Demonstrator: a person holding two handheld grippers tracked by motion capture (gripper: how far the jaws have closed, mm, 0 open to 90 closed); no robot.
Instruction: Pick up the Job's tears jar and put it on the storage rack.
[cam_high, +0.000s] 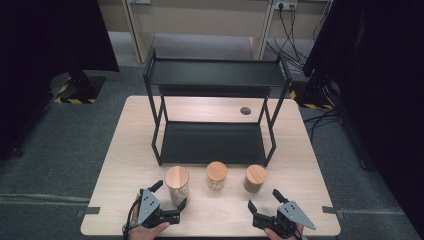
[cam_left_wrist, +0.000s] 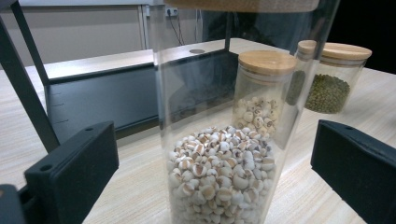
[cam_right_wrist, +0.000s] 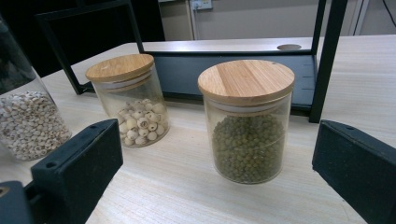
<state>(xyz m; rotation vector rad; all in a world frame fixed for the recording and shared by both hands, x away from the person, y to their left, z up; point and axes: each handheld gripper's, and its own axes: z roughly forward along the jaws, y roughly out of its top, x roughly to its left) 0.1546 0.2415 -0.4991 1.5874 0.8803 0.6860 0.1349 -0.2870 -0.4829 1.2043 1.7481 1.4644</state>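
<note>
My left gripper (cam_high: 170, 195): jaws spread wide, one on either side of the tall jar (cam_high: 177, 185), pads clear of the glass on both flanks, nothing gripped. In the left gripper view the tall jar (cam_left_wrist: 219, 140) stands upright between my jaws, pale grains filling its lower part, with a strip of bare tabletop between the glass and each jaw.

My right gripper (cam_high: 264, 199): jaws equally wide, empty. The green-bean jar (cam_high: 255, 179) stands at about 11 o'clock from it, apart, with open wood between. In the right gripper view the green-bean jar (cam_right_wrist: 246, 119) sits upright ahead of the gap between my jaws, not yet inside it.

Row of three jars, wooden lids on all. The middle jar (cam_high: 217, 175), holding pale round seeds, stands at 3 o'clock from the tall one and 9 o'clock from the green-bean jar, with gaps on both sides; no jar touches another.

At 12 o'clock from the row: the black two-tier rack (cam_high: 215, 115). Its lower shelf's front edge lies just beyond the jars, near but not touching. Both tiers bare.

The table (cam_high: 125, 165): near edge runs right under both hands. Wide clear wood at 9 o'clock of the tall jar and at 3 o'clock of the green-bean jar, out to the side edges.
</note>
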